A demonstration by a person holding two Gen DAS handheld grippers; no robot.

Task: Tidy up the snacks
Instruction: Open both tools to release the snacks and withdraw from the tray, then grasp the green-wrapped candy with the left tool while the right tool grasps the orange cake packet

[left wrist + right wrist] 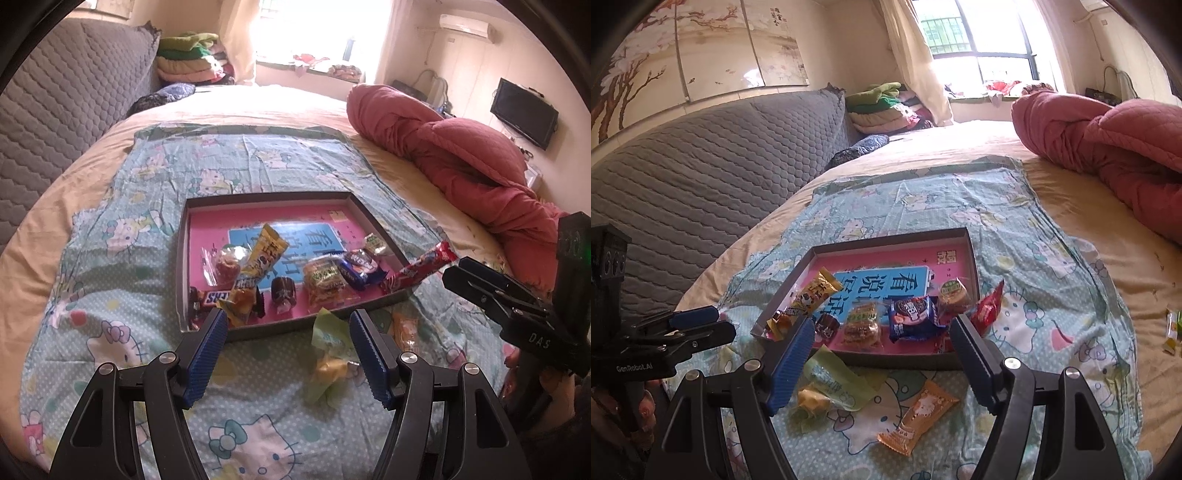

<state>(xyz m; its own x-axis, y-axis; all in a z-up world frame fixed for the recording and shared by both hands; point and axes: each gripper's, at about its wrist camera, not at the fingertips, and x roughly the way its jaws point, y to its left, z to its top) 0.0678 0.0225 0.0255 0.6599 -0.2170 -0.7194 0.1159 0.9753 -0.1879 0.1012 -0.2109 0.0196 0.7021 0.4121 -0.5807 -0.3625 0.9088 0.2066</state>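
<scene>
A shallow pink-bottomed box (207,201) (969,254) lies on a Hello Kitty cloth and holds several wrapped snacks. A red packet (421,269) (988,310) leans over its right rim. A green-wrapped snack (327,350) (831,384) and an orange packet (918,417) (404,328) lie on the cloth in front of the box. My left gripper (288,328) is open and empty above the box's near edge, with the green snack just right of centre between its fingers. My right gripper (881,336) is open and empty over the green snack and orange packet.
The cloth (155,177) covers part of a bed. A rolled pink quilt (461,155) (1108,147) lies to the right. A grey quilted headboard (55,99) stands at left. A small green-yellow packet (1172,330) lies on the sheet at far right.
</scene>
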